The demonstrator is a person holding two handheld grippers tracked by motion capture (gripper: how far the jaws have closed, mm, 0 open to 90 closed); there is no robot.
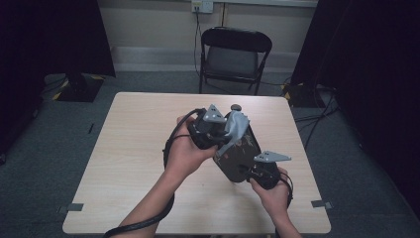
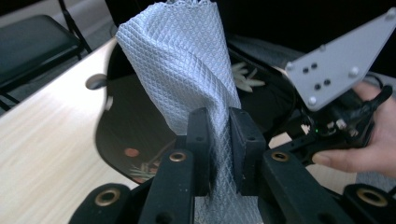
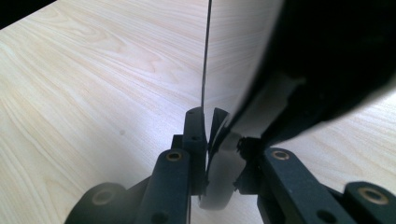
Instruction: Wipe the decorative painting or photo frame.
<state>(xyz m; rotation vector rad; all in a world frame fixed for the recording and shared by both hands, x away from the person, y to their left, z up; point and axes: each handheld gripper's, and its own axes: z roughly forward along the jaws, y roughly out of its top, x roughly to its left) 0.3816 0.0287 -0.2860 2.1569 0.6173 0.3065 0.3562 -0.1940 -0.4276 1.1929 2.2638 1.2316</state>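
A dark glossy tray [image 1: 236, 157] with a faint flower pattern is held tilted above the wooden table [image 1: 133, 163]. My right gripper [image 1: 249, 172] is shut on the tray's lower rim, and in the right gripper view the tray's rim [image 3: 219, 154] is pinched between the pads of the right gripper [image 3: 215, 128]. My left gripper [image 1: 225, 133] is shut on a grey waffle-weave cloth [image 1: 236, 125] that drapes over the tray's upper part. In the left gripper view the cloth [image 2: 187, 65] rises from between the jaws of the left gripper [image 2: 219, 126] in front of the tray [image 2: 135, 130].
A black folding chair [image 1: 235, 54] stands behind the table's far edge. Dark curtains hang at both sides of the room. Cables trail from both grippers toward the person. The other hand and its grey three-cornered plate [image 2: 341, 60] show at the right of the left gripper view.
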